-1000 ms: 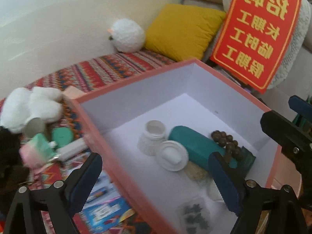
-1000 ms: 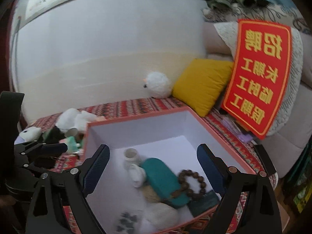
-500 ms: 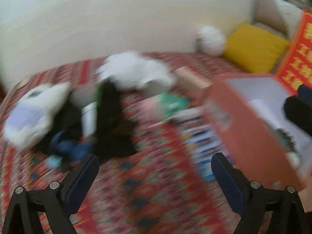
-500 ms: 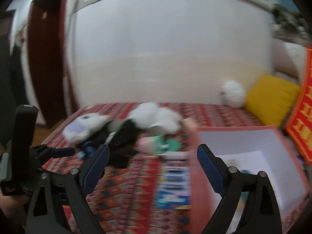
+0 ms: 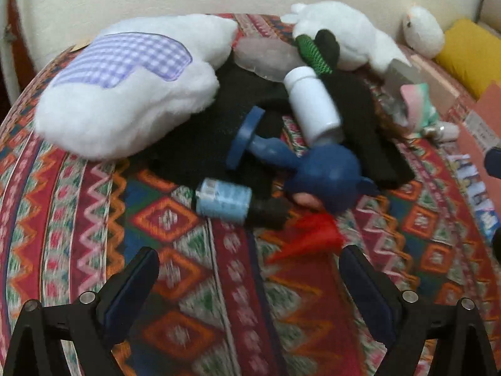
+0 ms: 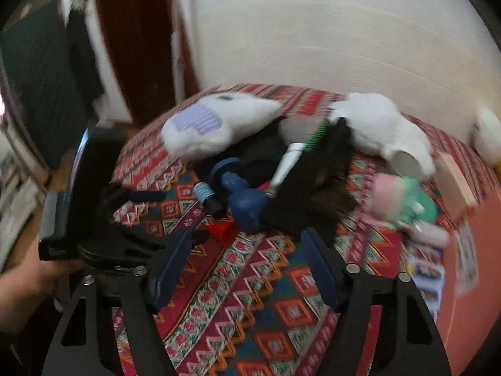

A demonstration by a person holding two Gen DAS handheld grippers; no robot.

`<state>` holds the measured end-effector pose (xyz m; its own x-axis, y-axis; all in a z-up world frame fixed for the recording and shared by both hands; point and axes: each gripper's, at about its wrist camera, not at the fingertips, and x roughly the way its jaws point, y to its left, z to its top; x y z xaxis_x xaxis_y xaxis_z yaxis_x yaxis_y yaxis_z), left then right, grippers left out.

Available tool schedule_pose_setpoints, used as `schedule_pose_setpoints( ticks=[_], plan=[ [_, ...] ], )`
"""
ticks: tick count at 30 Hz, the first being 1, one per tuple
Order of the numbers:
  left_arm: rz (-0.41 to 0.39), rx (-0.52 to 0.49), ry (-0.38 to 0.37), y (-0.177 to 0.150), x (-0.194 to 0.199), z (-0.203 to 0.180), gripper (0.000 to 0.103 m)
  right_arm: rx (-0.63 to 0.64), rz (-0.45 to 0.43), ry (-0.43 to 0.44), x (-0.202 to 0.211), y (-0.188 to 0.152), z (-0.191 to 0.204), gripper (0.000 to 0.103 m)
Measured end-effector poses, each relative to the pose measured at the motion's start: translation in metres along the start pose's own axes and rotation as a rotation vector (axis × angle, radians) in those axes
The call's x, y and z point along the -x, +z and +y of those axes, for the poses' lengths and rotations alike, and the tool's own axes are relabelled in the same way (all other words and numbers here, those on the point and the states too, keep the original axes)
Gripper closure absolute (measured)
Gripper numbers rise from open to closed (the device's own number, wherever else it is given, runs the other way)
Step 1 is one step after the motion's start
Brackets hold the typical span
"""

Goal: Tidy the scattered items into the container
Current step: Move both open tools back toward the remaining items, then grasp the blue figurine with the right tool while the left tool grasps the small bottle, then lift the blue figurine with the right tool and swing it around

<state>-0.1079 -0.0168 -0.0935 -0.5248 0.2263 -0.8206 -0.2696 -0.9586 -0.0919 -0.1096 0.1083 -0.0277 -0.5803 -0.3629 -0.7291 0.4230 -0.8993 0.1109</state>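
Everywhere, clutter [image 5: 281,144] on patterned cloth [image 5: 175,282].

Scattered items on my patterned blanket [image 5: 94,219], placed relative to the black cloth [image 5: 200,138]: white pill bottle [image 5: 314,105] lying tilted on it; blue rubber toy [image 5: 300,163] across its near edge; small light-blue labelled bottle [image 5: 224,200] on its side just in front; white checked-patch plush [image 5: 125,84] overlapping its left side; orange container [image 6: 469,282] far right.

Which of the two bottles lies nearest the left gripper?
The small light-blue bottle with the black cap, lying just ahead of the left gripper; the white bottle lies farther back on the black cloth.
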Motion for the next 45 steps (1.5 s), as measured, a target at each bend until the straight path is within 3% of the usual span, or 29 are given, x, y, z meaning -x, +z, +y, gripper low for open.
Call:
schedule_pose_setpoints(
  ticks=[4, 6, 10, 16, 19, 21, 22, 31, 43, 45],
  plan=[
    [0.000, -0.026, -0.036, 0.011, -0.015, 0.003, 0.007, 0.098, 0.061, 0.041, -0.033, 0.018, 0.008, 0.043],
    [0.000, -0.016, -0.044, 0.015, -0.021, 0.008, 0.008, 0.156, 0.123, 0.029, -0.059, 0.028, 0.009, 0.053],
    [-0.001, -0.022, -0.051, 0.017, -0.038, 0.019, 0.007, 0.177, 0.215, 0.006, -0.096, 0.041, -0.002, 0.055],
    [-0.041, -0.112, -0.020, 0.017, -0.047, 0.014, 0.007, 0.231, 0.297, 0.039, -0.134, 0.051, -0.010, 0.047],
    [-0.055, -0.132, -0.022, 0.015, -0.045, 0.012, 0.014, 0.282, 0.327, 0.043, -0.150, 0.048, -0.005, 0.047],
    [-0.066, -0.158, -0.037, 0.011, -0.039, 0.008, 0.033, 0.248, 0.335, 0.054, -0.149, 0.050, -0.009, 0.048],
    [-0.073, -0.170, -0.049, 0.009, -0.036, 0.006, 0.040, 0.226, 0.334, 0.058, -0.146, 0.050, -0.011, 0.048],
    [-0.108, -0.126, -0.024, -0.014, 0.004, 0.006, 0.040, 0.116, 0.228, 0.093, -0.063, 0.003, -0.024, 0.048],
    [-0.179, -0.143, -0.046, -0.060, 0.098, -0.037, 0.040, 0.002, 0.102, 0.129, 0.071, -0.074, -0.017, 0.049],
    [-0.183, -0.133, -0.065, -0.068, 0.108, -0.046, 0.040, -0.015, 0.081, 0.127, 0.082, -0.083, -0.012, 0.054]
  ],
)
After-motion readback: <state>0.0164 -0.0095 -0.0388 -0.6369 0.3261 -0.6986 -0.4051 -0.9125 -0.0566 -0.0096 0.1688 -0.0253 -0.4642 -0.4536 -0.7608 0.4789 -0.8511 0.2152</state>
